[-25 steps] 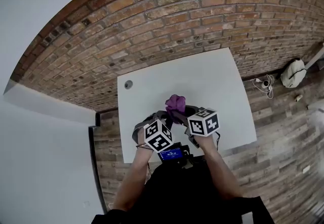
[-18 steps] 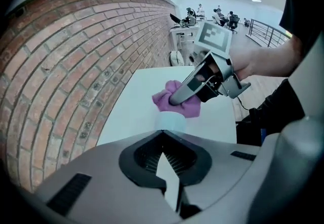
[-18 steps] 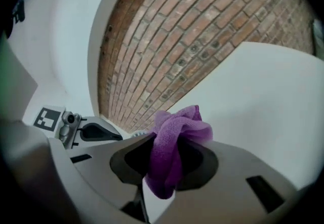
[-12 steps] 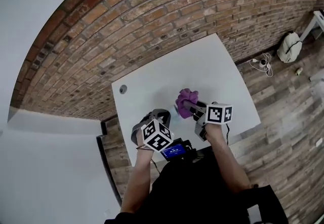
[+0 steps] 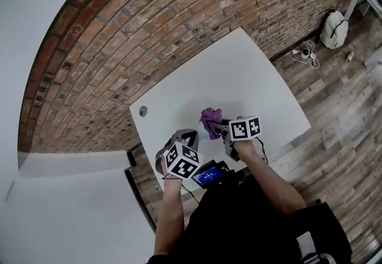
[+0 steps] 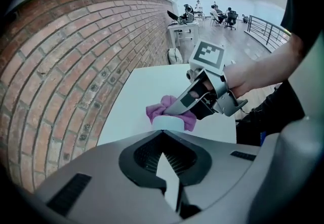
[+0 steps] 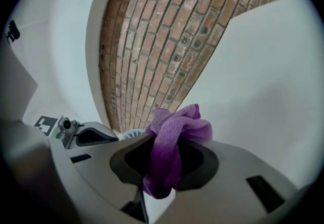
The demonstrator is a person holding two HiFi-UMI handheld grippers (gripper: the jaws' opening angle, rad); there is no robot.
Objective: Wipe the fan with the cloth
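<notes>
My right gripper [image 5: 216, 127] is shut on a bunched purple cloth [image 5: 210, 118], which bulges out past its jaws [image 7: 174, 126]. The left gripper view shows those jaws pressing the cloth [image 6: 158, 110] down onto the pale, round top of the small fan [image 6: 169, 123]. The fan [image 7: 132, 133] peeks out white and light blue beside the cloth. My left gripper [image 5: 194, 135] points steeply down, shut on the fan just below its top [image 6: 163, 137]. The rest of the fan is hidden behind the jaws.
The white table [image 5: 239, 77] has a round cable hole [image 5: 142, 111] near its far left corner and a brick wall behind it. On the wood floor at the right lie a white bag [image 5: 333, 28] and a cable [image 5: 304, 52]. A small blue screen [image 5: 208, 176] sits at the person's waist.
The right gripper has come down with the cloth and rolled, bringing the cloth onto the fan. The left gripper has stayed put. The head camera has swung a little.
</notes>
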